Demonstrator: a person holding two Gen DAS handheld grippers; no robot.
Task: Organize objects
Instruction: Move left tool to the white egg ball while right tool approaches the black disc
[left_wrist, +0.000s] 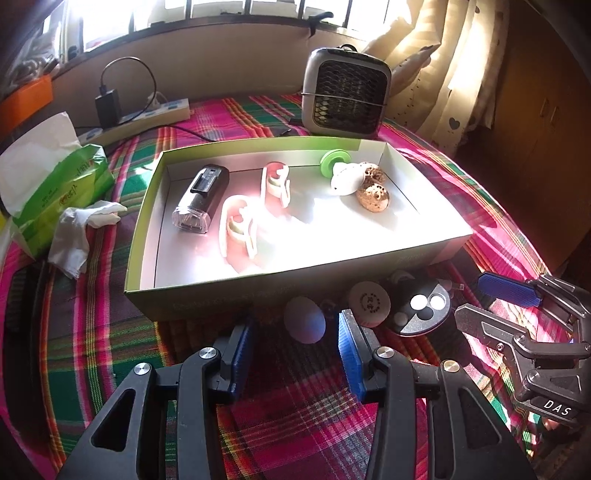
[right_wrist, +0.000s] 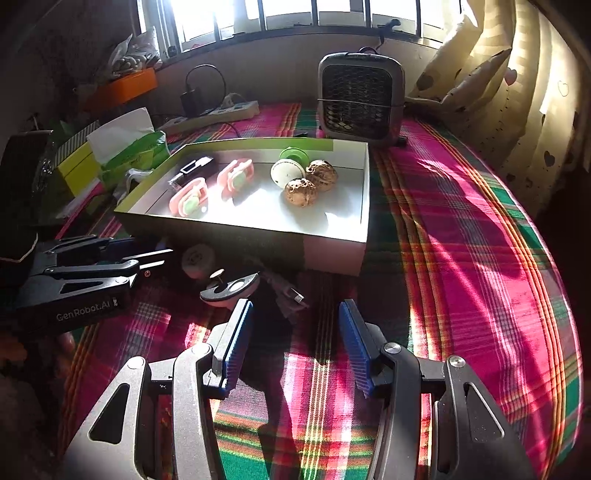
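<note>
Both grippers tilted down over plaid cloth, left gripper (left_wrist: 297, 349) fingers spread, right gripper (right_wrist: 295, 341) fingers spread, empty

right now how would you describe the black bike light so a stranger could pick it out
Find the shallow green-edged box on the plaid cloth. Inside it, at the end nearest the tissue pack, lies the bike light. It is the only black thing in the box, with a clear lens, beside two pink clips.
</note>
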